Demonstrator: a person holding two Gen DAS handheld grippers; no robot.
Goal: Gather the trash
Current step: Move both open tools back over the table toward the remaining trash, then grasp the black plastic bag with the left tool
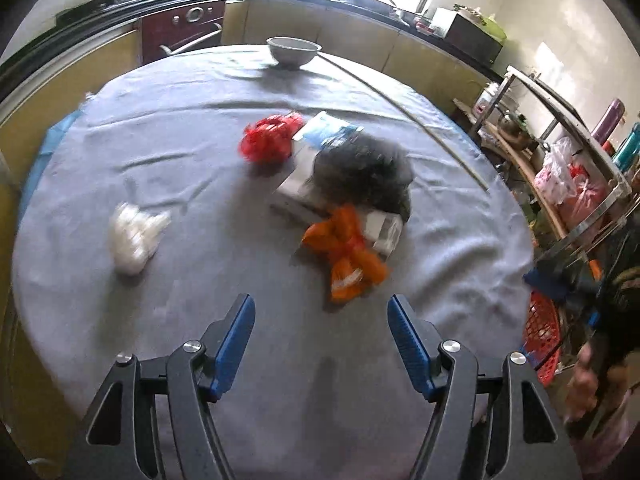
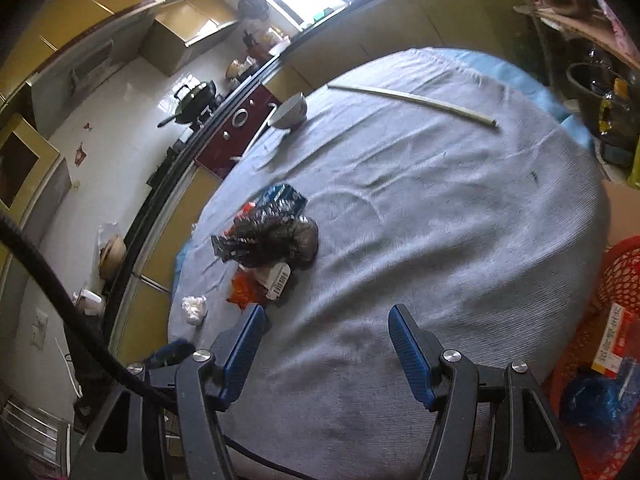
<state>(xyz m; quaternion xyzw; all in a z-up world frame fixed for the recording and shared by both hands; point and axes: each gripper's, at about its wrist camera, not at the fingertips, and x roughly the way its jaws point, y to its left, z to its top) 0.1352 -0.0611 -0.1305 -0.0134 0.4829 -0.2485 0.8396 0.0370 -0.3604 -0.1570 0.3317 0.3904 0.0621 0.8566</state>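
Wide-open and empty, our left gripper (image 1: pixel 321 344) hovered over the grey cloth (image 1: pixel 200 148), the orange wrapper (image 1: pixel 346 256) just ahead beside the black bag (image 1: pixel 364 172). Our right gripper (image 2: pixel 326 346), equally open and empty, hung near the red basket (image 2: pixel 618 280). We judged collecting underway; next, closing on that wrapper.

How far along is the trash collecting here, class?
Done: a printed carton and blue plastic bag already lie in the red mesh basket. In hand: nothing; left gripper and right gripper are open. Left: the white crumpled tissue, orange wrapper, red wrapper, black bag on the grey tablecloth.
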